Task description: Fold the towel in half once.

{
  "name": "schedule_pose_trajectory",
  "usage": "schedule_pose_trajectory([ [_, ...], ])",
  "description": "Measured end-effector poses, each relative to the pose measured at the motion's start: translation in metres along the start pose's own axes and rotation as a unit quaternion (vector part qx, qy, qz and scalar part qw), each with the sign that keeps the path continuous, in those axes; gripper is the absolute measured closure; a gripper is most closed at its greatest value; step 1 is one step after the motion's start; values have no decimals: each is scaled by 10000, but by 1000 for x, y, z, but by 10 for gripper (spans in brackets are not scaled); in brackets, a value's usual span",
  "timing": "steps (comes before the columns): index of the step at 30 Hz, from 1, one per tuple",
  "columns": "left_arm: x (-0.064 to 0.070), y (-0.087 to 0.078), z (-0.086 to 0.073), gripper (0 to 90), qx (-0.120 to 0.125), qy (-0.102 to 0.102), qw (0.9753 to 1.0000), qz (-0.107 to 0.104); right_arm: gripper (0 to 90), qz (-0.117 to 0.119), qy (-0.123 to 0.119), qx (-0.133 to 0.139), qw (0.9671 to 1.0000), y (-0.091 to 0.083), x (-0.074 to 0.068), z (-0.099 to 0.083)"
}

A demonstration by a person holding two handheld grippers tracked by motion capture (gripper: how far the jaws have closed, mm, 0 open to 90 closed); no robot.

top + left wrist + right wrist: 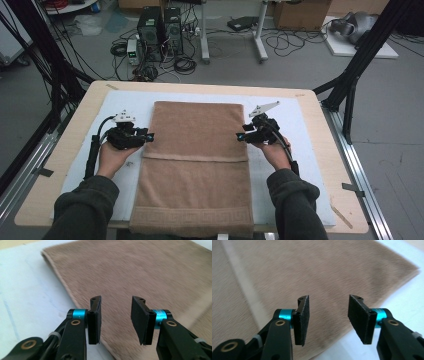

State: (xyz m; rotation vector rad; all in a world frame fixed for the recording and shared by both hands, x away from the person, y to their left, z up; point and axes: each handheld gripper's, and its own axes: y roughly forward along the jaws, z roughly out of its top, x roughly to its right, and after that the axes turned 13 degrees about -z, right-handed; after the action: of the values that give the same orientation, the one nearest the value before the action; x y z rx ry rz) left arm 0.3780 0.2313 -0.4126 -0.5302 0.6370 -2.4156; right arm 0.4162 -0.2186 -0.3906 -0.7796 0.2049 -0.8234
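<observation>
We hold the left tool [150, 135] at the left edge of a long, fuzzy brown towel [195, 165], its flat black pads apart. The towel lies flat on a smooth white mat [295, 112] covering the wooden table [75, 115]. At the towel's right edge, the right tool [240, 136] gapes too.

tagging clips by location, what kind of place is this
Likely a lab or workshop set up for recording handling tasks. Computer towers and loose cables sit on the bare floor, black frame struts flank the table, and cardboard boxes stand behind.
</observation>
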Motion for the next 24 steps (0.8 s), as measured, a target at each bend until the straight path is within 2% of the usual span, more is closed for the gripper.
schedule_pose_trajectory([
  [2,4,-1,-6,596,-89,104,9999,-76,540,88,-68,35,9999,-1,-6,-6],
  [4,8,-2,-12,587,-68,117,9998,-123,545,171,-153,-1,9997,-1,-13,-12],
  [9,10,-4,-29,578,-55,44,9998,-173,560,275,-91,72,9996,-4,-21,-31],
  [10,11,-4,-31,578,-124,36,9997,-187,561,300,-65,76,9995,-4,-22,-35],
  [12,14,-4,-34,575,-157,137,9996,-192,566,321,-115,45,9994,-4,-26,-42],
  [15,16,-3,-38,575,-190,140,9995,-229,568,326,-123,28,9994,-4,-30,-50],
  [20,15,4,-42,618,-302,137,9994,-130,626,335,-297,-187,9988,4,-35,-51],
  [22,17,6,-42,659,-333,240,9992,-28,660,298,-391,-190,9986,6,-38,-51],
  [24,18,7,-42,703,-339,273,9990,28,710,339,-369,-192,9986,7,-36,-50],
])
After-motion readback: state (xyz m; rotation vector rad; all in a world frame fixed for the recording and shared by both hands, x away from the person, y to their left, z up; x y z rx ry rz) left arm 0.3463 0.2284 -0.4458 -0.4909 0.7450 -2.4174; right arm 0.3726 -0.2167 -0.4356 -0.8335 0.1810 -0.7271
